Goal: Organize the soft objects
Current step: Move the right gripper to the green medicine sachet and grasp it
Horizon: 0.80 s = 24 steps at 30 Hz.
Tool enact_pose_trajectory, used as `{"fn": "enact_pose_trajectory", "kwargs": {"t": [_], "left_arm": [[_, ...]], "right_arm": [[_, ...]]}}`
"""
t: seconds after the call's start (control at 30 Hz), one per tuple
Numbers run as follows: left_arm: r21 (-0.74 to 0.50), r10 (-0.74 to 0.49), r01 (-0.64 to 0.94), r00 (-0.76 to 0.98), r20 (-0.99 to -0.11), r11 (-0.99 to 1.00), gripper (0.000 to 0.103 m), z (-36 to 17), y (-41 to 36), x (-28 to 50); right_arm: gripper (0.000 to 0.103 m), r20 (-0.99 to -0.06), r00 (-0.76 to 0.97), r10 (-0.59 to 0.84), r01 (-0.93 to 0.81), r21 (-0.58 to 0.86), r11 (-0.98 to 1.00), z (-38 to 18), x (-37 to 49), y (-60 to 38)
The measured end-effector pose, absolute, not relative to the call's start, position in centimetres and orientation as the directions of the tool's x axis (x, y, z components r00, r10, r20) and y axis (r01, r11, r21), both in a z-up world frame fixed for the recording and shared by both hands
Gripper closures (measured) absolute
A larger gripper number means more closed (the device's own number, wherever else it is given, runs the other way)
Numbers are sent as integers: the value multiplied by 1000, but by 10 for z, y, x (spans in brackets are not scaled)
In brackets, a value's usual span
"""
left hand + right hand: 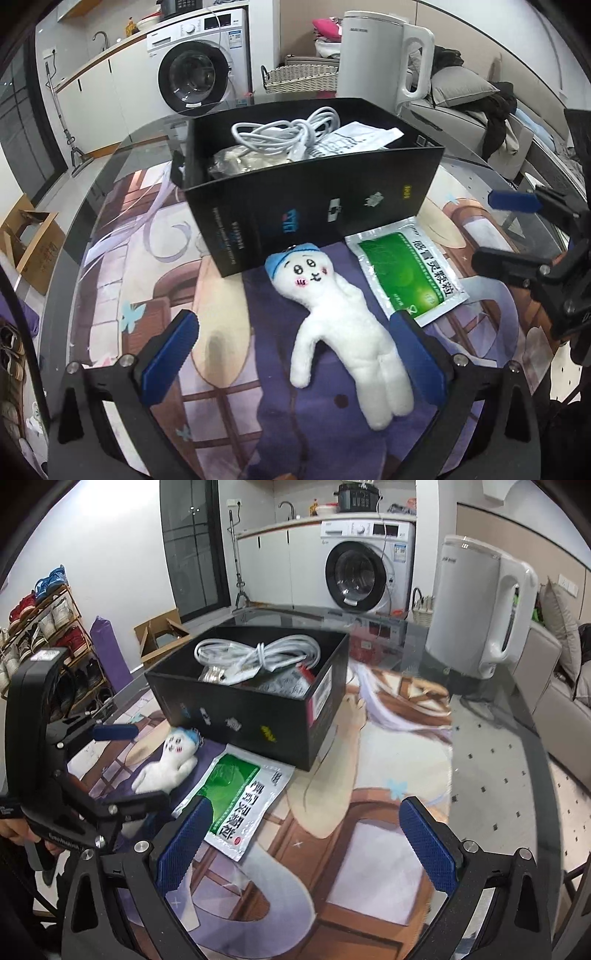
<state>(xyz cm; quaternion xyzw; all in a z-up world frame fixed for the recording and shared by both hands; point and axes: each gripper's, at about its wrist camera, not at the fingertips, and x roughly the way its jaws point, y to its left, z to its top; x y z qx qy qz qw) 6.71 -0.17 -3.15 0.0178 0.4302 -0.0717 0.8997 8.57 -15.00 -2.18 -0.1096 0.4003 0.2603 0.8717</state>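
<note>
Lettering on the green-and-white foil sachet point(408, 275) is Chinese, too small to read with certainty. The open black cardboard box point(314, 199) carries small printed icons and holds a coiled white cable point(286, 129). The white plush doll with a blue cap point(341, 325) lies flat just in front of the box, beside the sachet. The left gripper point(295, 354) has its blue-padded fingers spread either side of the doll. The right gripper point(306, 842) is spread, holding nothing. All rests on an illustrated mat point(369, 812) over a glass table; a white washing machine point(364, 565) stands behind the box.
</note>
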Motion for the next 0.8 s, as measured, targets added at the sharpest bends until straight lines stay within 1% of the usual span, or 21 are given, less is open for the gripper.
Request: {"fn": "enact_pose_trajectory", "kwargs": {"t": [0.37,0.7,0.8], "left_arm": [[-36,-125,156,610,-783,987,0,-34,8,65],[-75,-149,149,591,-793,986,0,-38,25,62],[-62,-142,154,580,-802,986,0,-43,22,63]], "right_arm": [[1,-796,487,360,-541,48,840,-44,95,-117],[1,-820,474,319,-538,17,842,-55,106,-88],[1,-828,475,299,-544,-10,839,-57,106,-78]]}}
